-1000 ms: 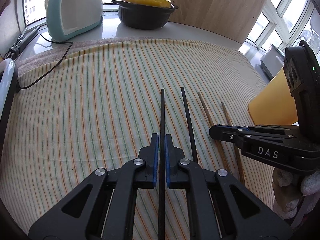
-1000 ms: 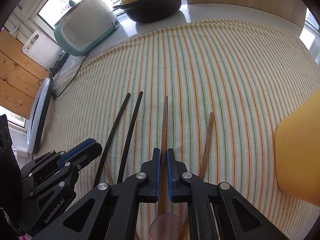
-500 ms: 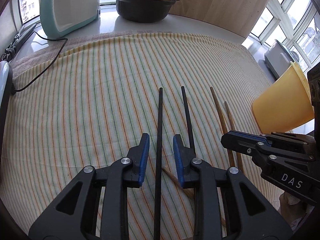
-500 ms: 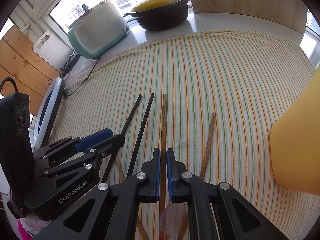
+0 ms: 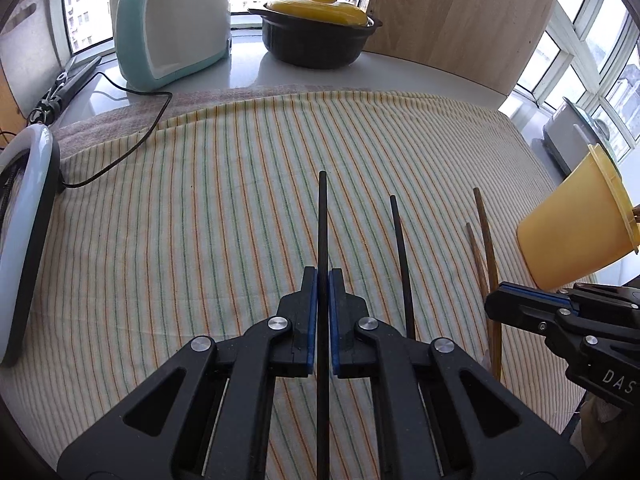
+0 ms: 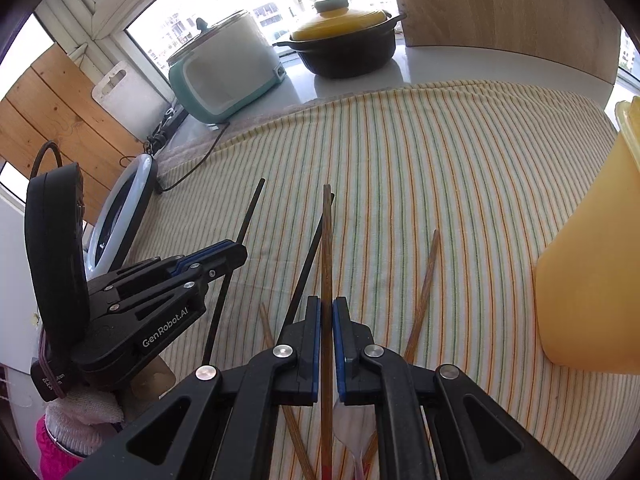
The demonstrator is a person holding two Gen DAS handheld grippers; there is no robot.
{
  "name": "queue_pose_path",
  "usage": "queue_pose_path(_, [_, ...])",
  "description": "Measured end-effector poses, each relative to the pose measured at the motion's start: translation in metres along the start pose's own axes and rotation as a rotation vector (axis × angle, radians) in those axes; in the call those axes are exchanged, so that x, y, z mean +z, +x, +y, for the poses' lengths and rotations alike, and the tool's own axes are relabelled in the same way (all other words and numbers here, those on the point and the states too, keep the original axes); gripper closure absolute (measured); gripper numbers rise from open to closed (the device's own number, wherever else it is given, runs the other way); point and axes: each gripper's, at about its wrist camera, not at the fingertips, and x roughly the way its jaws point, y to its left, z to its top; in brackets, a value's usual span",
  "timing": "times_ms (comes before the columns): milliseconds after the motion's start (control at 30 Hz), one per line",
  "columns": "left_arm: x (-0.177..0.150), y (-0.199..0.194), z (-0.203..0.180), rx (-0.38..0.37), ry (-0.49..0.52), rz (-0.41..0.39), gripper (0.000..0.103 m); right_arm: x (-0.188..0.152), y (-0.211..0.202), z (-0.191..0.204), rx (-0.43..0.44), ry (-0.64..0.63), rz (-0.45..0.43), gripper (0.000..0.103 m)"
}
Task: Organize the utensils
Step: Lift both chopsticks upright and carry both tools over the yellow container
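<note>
the left gripper (image 5: 322, 280) has its blue-padded fingers pressed in on a black chopstick (image 5: 322, 240), which runs straight forward from between them and appears lifted off the striped cloth (image 5: 220, 200). a second black chopstick (image 5: 402, 264) lies on the cloth just to its right. seen from the right wrist camera, the side of the left gripper carries white lettering that reads "genrobot.ai" (image 6: 164, 330), and a small tag at its base has writing too small to read.

the right gripper (image 6: 327, 320) is pinching a brown wooden chopstick (image 6: 327, 248) in the same manner, the stick pointing forward and crossing over the tip of the lying black one. another brown chopstick (image 6: 426, 288) lies on the cloth to the right of it, and a third wooden stick (image 6: 266, 324) pokes out beside the left finger. in the left wrist camera the right gripper's body shows the letters "das" (image 5: 618, 380), cut off by the frame edge.

a yellow plastic cup (image 5: 576, 232) sits at the right edge of the cloth, tilted in the left view. at the back, on the white counter, stand a teal and white rice cooker (image 5: 172, 28) and a black pot with a yellow lid (image 5: 316, 28). a ring light (image 6: 120, 216) rests at the left edge.
</note>
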Motion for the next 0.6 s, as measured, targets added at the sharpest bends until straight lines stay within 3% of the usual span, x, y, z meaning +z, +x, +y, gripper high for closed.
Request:
queue_pose_path(333, [-0.018, -0.086, 0.012, -0.033, -0.05, -0.2, 0.1, -0.013, -0.048, 0.018, 0.058, -0.092, -0.112, 0.099])
queue_pose_path(600, [-0.039, -0.132, 0.014, -0.03, -0.06, -0.297, 0.1, -0.028, -0.087, 0.016, 0.079, -0.139, -0.206, 0.099])
